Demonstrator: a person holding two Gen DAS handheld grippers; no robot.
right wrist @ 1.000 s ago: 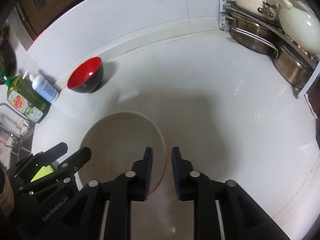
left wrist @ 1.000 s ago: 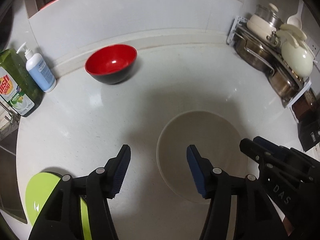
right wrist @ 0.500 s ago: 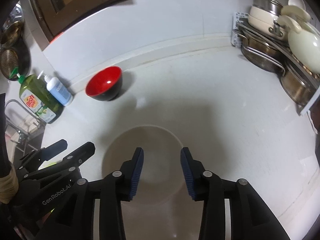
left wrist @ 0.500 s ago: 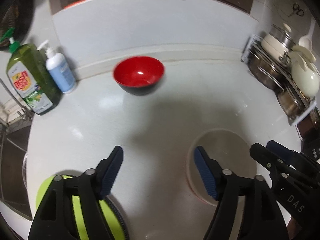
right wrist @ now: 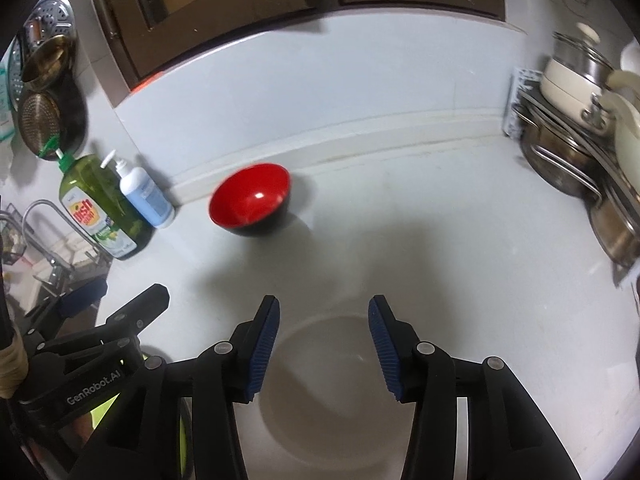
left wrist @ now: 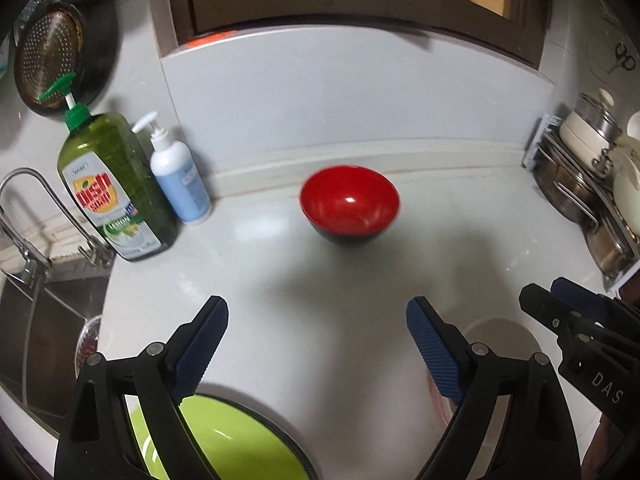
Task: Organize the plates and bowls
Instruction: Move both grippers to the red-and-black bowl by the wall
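White kitchen surface (left wrist: 280,288), both tools just opening and empty: left tool (left wrist: 316,344) wide apart, right tool (right wrist: 324,344) over the beige plate (right wrist: 332,392) lying flat, red bowl (left wrist: 350,208) beyond it by the wall, green plate (left wrist: 224,440) left of it, apparently laid out for sorting.

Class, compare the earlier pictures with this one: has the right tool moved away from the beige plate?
Yes. The right tool has drawn back and up: the beige plate looks smaller beneath its opening blue pads, and more counter shows.

Glossy red bowl (left wrist: 350,204); polished white counter (left wrist: 260,280); steel pots (right wrist: 560,160).
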